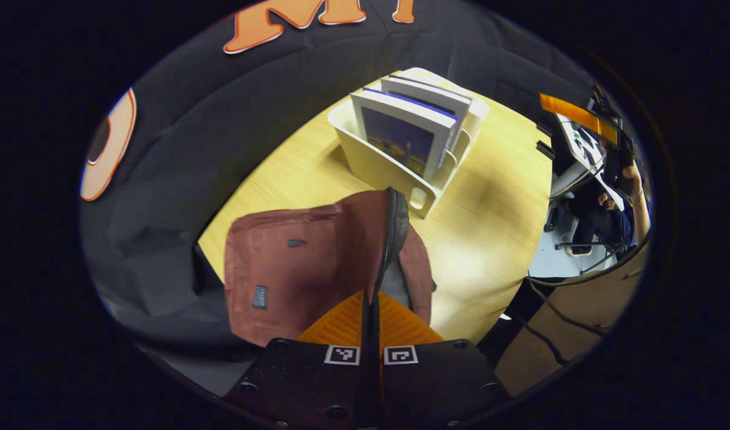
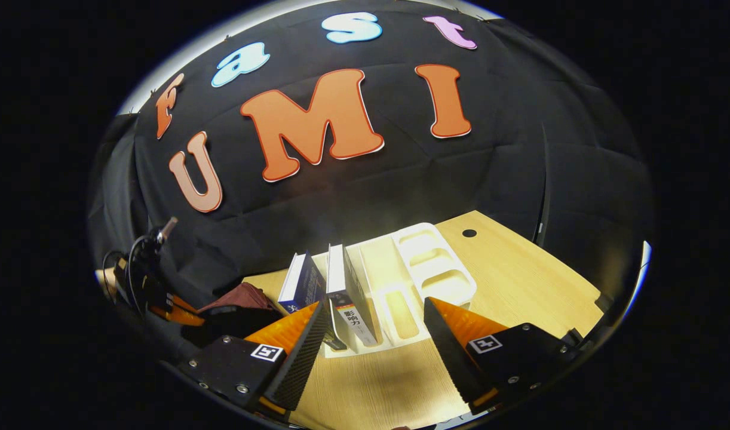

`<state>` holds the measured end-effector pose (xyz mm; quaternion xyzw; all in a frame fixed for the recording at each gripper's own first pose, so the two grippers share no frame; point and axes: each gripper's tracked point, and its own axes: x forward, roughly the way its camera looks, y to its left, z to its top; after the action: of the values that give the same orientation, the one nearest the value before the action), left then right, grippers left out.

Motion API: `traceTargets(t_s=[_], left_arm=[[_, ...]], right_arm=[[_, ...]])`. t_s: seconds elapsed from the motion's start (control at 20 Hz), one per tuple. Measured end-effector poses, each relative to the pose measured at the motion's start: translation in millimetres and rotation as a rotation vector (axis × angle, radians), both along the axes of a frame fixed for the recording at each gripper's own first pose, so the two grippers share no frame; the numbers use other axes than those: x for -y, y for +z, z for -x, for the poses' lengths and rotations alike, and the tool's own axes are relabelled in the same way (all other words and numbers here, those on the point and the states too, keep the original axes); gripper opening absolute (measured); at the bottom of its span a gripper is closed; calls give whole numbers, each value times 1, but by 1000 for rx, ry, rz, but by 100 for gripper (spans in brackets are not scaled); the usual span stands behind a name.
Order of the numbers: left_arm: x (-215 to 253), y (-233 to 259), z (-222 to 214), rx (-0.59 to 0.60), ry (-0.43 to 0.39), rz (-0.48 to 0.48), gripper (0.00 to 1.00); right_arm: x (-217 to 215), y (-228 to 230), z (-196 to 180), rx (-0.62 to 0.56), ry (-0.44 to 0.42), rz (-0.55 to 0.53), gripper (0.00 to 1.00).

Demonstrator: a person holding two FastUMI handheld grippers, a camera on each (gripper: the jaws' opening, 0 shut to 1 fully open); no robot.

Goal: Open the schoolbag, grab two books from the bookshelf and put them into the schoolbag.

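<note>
The left gripper [image 1: 370,322] is clamped on the zippered edge of the soft maroon fabric schoolbag [image 1: 305,263], which lies on the pale wood-grain counter [image 1: 490,239]. Just beyond it, a white moulded bookshelf [image 1: 395,167] holds two upright books [image 1: 404,134]. The right gripper [image 2: 371,334] is spread wide before the nearer book [image 2: 350,295].

At the bottom centre of the left gripper view, the left gripper [image 1: 370,310] has its fingers pressed together on a thin edge of the schoolbag [image 1: 317,263]. At the bottom of the right gripper view, the right gripper [image 2: 374,334] holds its fingers wide apart, gripping nothing.
</note>
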<state>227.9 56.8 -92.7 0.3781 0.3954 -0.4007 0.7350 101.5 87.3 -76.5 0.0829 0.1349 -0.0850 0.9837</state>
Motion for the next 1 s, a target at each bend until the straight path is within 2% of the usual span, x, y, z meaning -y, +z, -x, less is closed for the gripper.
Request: traceTargets(t_s=[0.2,0.5,0.6,0.75,0.9,1.0], left_arm=[[-14,36,-40,77,42,-3,1],[-21,33,-63,85,67,20,0],[-22,32,-64,85,54,24,1],[-21,32,-64,83,44,39,0],[-23,33,-62,87,27,52,0],[-23,34,-60,81,23,62,0]], right_arm=[[-5,-13,7,-75,-4,14,97],[-16,-3,9,-123,11,50,97],[-27,11,7,-146,32,37,97],[-54,54,-14,-158,107,38,97],[-73,92,-52,-219,149,188,96],[-98,102,-81,-293,204,265,97]])
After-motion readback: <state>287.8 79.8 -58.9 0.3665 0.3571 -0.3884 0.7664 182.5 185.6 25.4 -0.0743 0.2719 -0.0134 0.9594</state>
